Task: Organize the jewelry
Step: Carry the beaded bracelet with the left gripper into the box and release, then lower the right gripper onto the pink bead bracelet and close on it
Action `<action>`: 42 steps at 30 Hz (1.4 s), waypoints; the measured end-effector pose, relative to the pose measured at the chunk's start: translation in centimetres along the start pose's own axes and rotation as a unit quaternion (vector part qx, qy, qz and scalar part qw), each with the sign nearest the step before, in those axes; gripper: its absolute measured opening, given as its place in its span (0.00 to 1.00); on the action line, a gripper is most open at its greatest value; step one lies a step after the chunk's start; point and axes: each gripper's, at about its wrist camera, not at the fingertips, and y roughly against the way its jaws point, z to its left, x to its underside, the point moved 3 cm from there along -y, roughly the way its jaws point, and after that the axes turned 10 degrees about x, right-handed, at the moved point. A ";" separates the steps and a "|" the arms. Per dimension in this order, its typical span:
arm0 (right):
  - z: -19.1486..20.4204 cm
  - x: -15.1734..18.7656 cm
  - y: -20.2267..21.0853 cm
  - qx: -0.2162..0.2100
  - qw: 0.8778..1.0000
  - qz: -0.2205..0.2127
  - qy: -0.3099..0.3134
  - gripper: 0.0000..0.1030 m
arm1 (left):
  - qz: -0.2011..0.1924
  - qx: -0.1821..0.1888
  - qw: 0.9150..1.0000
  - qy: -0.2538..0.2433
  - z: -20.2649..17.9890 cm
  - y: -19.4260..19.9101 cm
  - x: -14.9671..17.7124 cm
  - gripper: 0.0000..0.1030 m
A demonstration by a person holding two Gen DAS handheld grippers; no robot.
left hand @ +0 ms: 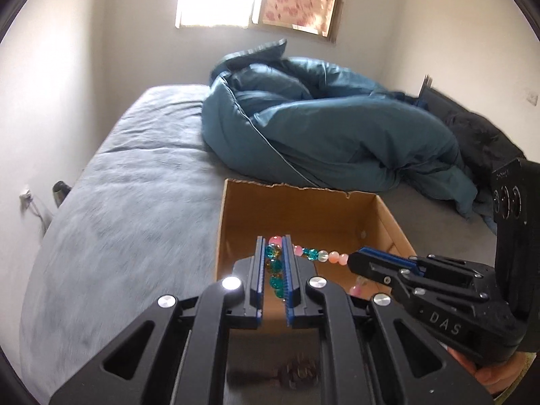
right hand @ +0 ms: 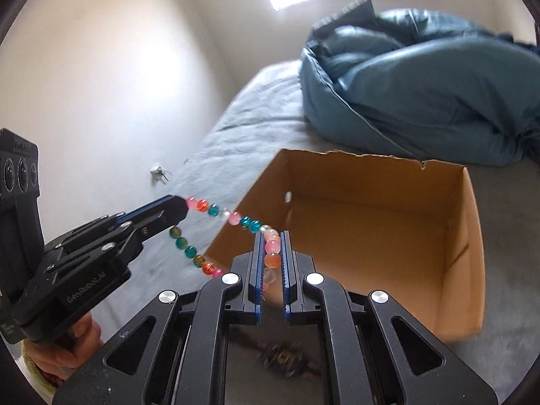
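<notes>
Left wrist view: left hand-held gripper (left hand: pixel 274 263) is pinched on one end of the bead necklace (left hand: pixel 312 253), teal and amber beads lying along the slot between its pads. From there the strand runs to the right, roughly level, into the closed tip of the right hand-held gripper (left hand: pixel 354 261). A short pink tail hangs below that tip. Long axis of the strand: left-right, spanning the two grippers, held off the bed (left hand: pixel 118 202).

Cardboard box (left hand: pixel 388 216) sits directly ahead of and below both grippers, top open. Its near wall is hidden under the fingers; the far rim is torn and uneven.

Right wrist view: left hand-held gripper (right hand: pixel 184 207) enters from the left, two runs of the bead necklace (right hand: pixel 233 217) leaving it toward the right hand-held gripper (right hand: pixel 271 246), which is pressed onto pink and orange beads. Box (right hand: pixel 469 243) interior looks empty, with its left corner just under the sagging beads.

Judgement: both grippers are about equally near the box. Move forward and down; the left wall is the edge to clear. Open room inside; duvet (right hand: pixel 422 84) well beyond.
</notes>
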 end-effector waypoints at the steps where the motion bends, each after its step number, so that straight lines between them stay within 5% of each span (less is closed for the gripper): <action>1: -0.6 -0.6 -0.7 0.004 1.000 0.014 -0.009 0.07 | 0.017 -0.006 1.000 -0.002 0.2 -1.7 -1.0 0.08; 7: -3.8 -3.4 -10.1 0.019 0.990 0.122 -0.061 0.07 | 0.129 -0.041 0.991 -0.006 2.4 -12.9 -3.9 0.08; 12: -5.6 -3.4 -15.3 0.009 0.973 0.204 -0.110 0.07 | 0.214 -0.071 0.974 0.006 4.4 -18.9 -3.5 0.08; 19: -6.2 -2.9 -18.6 -0.010 0.958 0.242 -0.152 0.11 | 0.230 -0.105 0.968 -0.003 4.9 -20.6 -3.2 0.09; 30: -6.6 -3.1 -9.1 -0.004 0.978 0.155 -0.141 0.31 | 0.154 -0.081 0.985 0.005 3.2 -14.3 -3.4 0.30; 36: -6.6 -1.5 1.5 0.009 0.992 0.047 -0.115 0.37 | 0.065 -0.060 0.996 -0.003 1.5 -4.9 -2.0 0.39; 42: -6.8 5.2 12.2 0.072 0.993 -0.080 -0.050 0.47 | -0.018 -0.065 0.997 -0.024 1.1 3.8 3.0 0.45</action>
